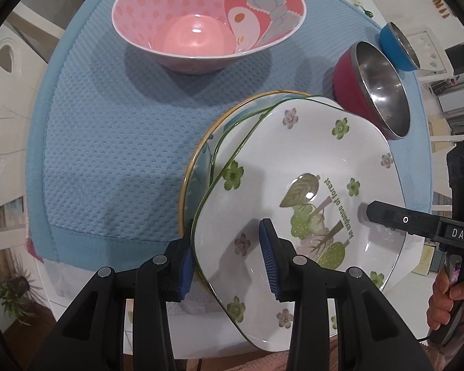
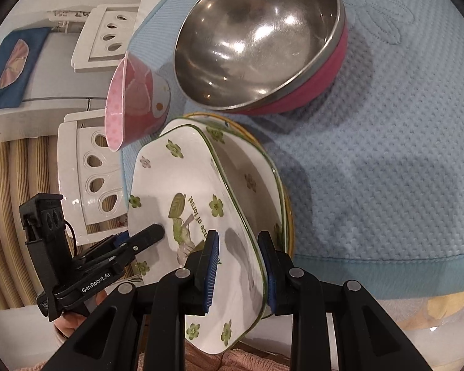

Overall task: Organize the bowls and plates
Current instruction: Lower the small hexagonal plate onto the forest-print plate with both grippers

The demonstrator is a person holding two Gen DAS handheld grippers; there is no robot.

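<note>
- The left tongs [image 1: 229, 258] clamp one rim of the floral plate [image 1: 294, 167], blue pads on either face, jaws narrowly parted around it.
- The right tongs [image 2: 239, 266] pinch the opposite rim the same way.
- The plate hangs tilted between both tongs, face up, just above the stacked plates [image 1: 201, 157] on the blue mat [image 1: 108, 123].
- Beyond the tongs stand a pink bowl [image 1: 207, 18] and a steel bowl [image 2: 256, 37].

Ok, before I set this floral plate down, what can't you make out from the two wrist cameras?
- Yellow-rimmed plate, both views: mostly covered by the white green-flowered plate and a similar green-rimmed plate; its pattern is unreadable.
- Blue metal-lined bowl, left view: partly behind the pink steel bowl; absent from the right view.
- Whether the held plate touches the stack: hidden.
</note>
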